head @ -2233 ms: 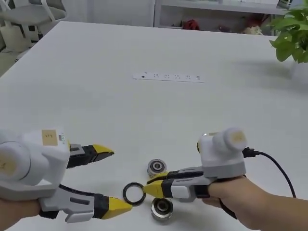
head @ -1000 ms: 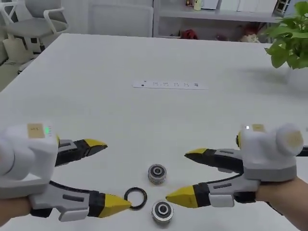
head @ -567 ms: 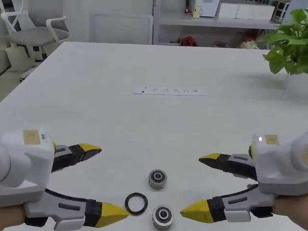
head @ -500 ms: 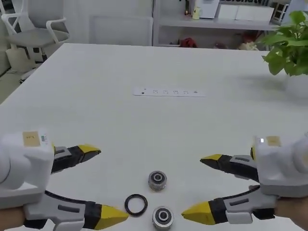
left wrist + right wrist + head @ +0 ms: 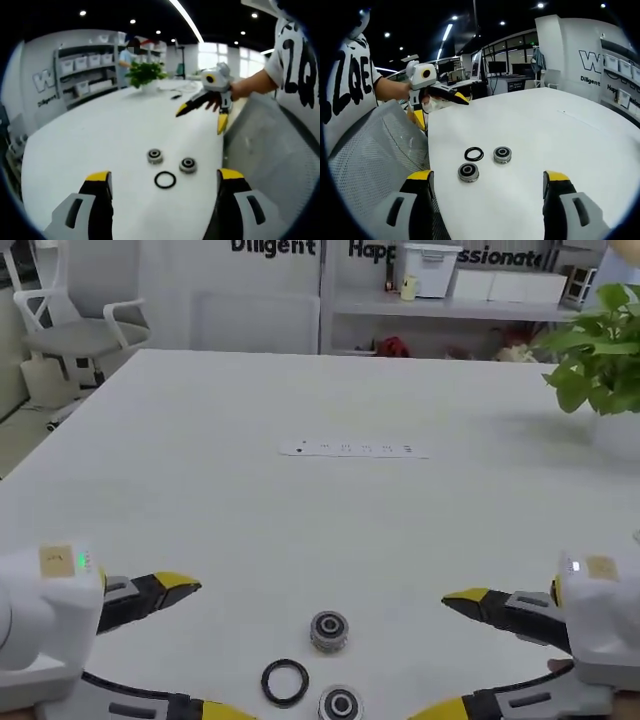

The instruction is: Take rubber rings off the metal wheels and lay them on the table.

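Two small metal wheels (image 5: 328, 628) (image 5: 340, 704) lie flat near the table's front edge, each with a dark band around its rim. A loose black rubber ring (image 5: 270, 676) lies on the table just left of them. My left gripper (image 5: 200, 650) is open, left of the ring and touching nothing. To the right of the wheels, my right gripper (image 5: 440, 655) is also open with nothing in it. In the left gripper view the ring (image 5: 156, 180) and wheels (image 5: 155, 155) (image 5: 188, 164) sit ahead of the open jaws. The right gripper view has the ring (image 5: 466, 153) beyond the wheels (image 5: 502, 154) (image 5: 469, 171).
A white power strip (image 5: 352, 449) lies mid-table. A green plant (image 5: 598, 360) stands at the far right, with an office chair (image 5: 80, 335) and shelves beyond the table. A mesh chair back (image 5: 375, 155) stands at the table's near edge.
My right gripper, shut beside the ring and wheels 2.2 s ago, has opened and drawn back to the right. Both grippers have pulled away; the ring lies free. The head camera has tilted up.
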Action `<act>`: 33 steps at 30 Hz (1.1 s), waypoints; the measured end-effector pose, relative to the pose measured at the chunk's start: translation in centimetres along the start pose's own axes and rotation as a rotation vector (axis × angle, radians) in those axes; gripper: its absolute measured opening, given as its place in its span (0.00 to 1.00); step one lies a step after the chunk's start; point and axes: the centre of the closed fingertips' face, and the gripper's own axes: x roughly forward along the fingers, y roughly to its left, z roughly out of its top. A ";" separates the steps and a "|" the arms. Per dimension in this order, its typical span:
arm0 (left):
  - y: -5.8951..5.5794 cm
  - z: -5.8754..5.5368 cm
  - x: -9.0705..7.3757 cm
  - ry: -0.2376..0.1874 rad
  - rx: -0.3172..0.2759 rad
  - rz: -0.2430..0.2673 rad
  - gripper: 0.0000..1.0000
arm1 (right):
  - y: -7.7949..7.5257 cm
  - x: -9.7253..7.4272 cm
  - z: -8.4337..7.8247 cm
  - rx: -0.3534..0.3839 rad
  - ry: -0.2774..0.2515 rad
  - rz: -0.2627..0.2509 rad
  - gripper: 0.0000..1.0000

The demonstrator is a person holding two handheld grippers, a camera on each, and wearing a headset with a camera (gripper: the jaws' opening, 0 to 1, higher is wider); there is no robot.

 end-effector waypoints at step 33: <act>0.2 -1.0 -2.4 -0.021 -0.049 0.065 0.89 | 0.2 -1.0 0.2 0.018 -0.016 -0.022 0.88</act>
